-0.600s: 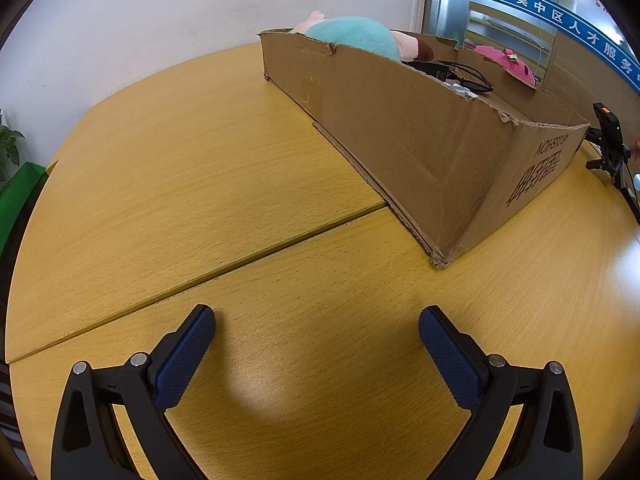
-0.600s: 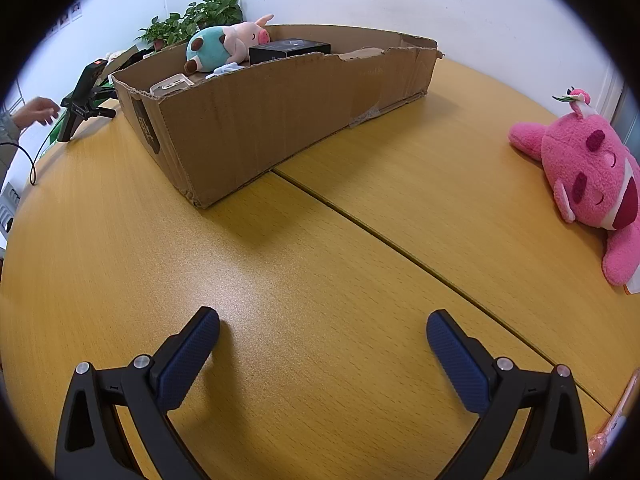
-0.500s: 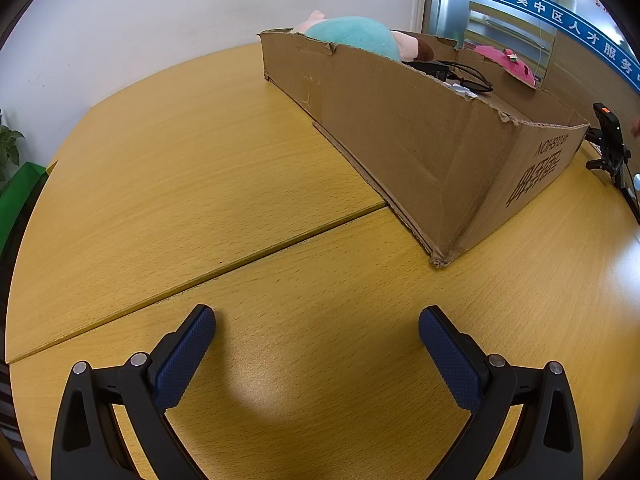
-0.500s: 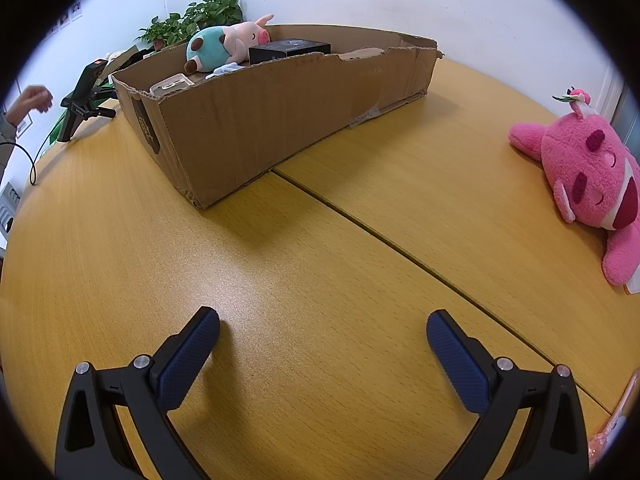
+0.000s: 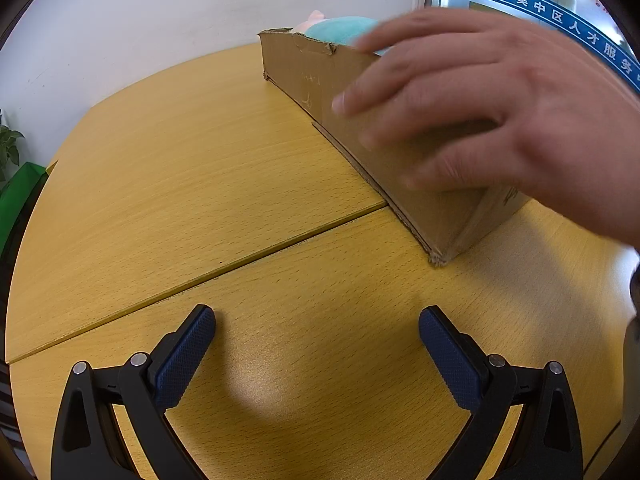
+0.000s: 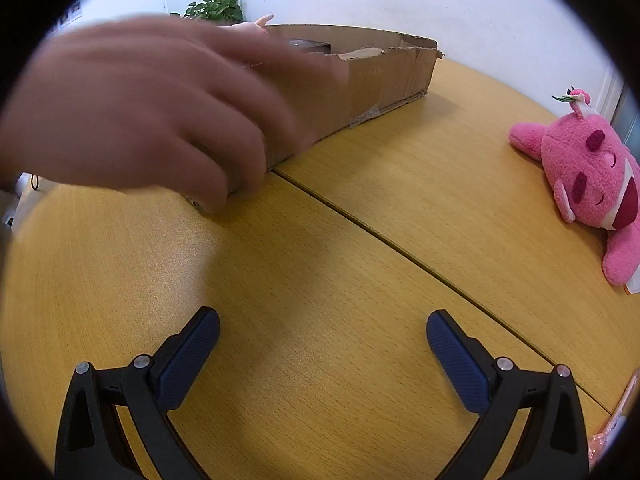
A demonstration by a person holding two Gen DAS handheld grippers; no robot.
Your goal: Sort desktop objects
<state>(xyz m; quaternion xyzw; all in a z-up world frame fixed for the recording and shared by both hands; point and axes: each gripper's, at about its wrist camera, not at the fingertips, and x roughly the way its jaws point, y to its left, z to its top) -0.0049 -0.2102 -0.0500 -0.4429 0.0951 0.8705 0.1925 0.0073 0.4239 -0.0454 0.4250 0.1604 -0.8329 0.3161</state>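
White Chinese characters run along a blue wall banner (image 5: 576,28) at the far right of the left wrist view; "吴中区人才服务" can be read. The long brown cardboard box (image 5: 304,76) lies far ahead of the left gripper (image 5: 316,344), partly hidden by a blurred bare hand (image 5: 500,108). The pink plush toy (image 6: 592,176) lies on the yellow wooden table (image 6: 320,264), far right of the right gripper (image 6: 322,344). Both grippers hover spread wide, holding nothing.
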